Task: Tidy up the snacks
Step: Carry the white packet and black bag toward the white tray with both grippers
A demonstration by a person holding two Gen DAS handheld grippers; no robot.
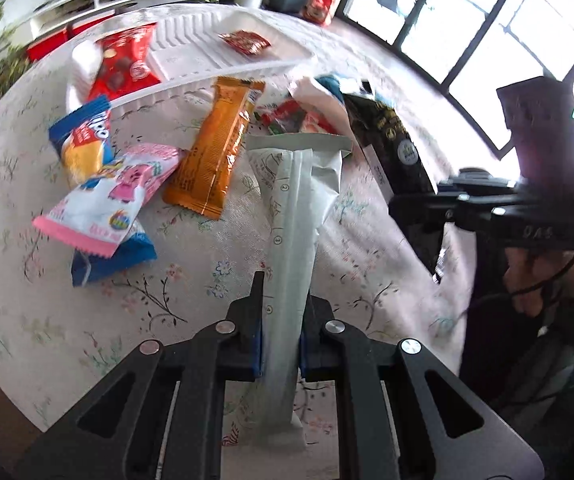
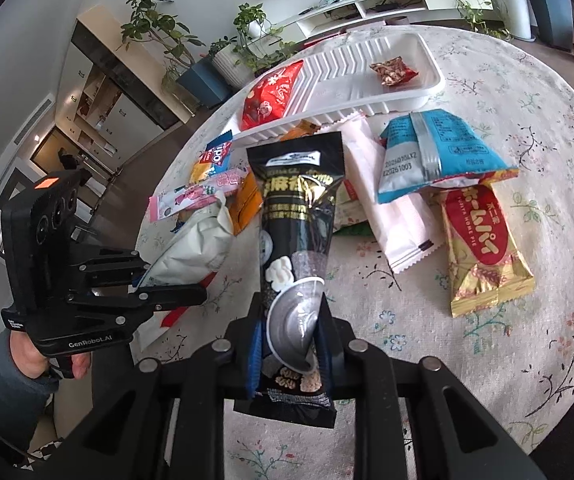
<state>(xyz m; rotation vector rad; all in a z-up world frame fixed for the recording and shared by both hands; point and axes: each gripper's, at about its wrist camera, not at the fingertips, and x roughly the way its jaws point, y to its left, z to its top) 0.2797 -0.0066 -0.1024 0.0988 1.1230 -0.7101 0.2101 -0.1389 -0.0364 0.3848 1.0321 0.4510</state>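
While both packets are light, crinkly and slippery | white packet (image 1: 291,216) is clamped in left tongs (image 1: 281,320) | black packet (image 2: 295,240) in right tongs (image 2: 289,332), best gripped mid-body

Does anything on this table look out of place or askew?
The red snack bag lies askew over the end wall of the white tray, half in, half out. The other packets lie loose on the tablecloth.
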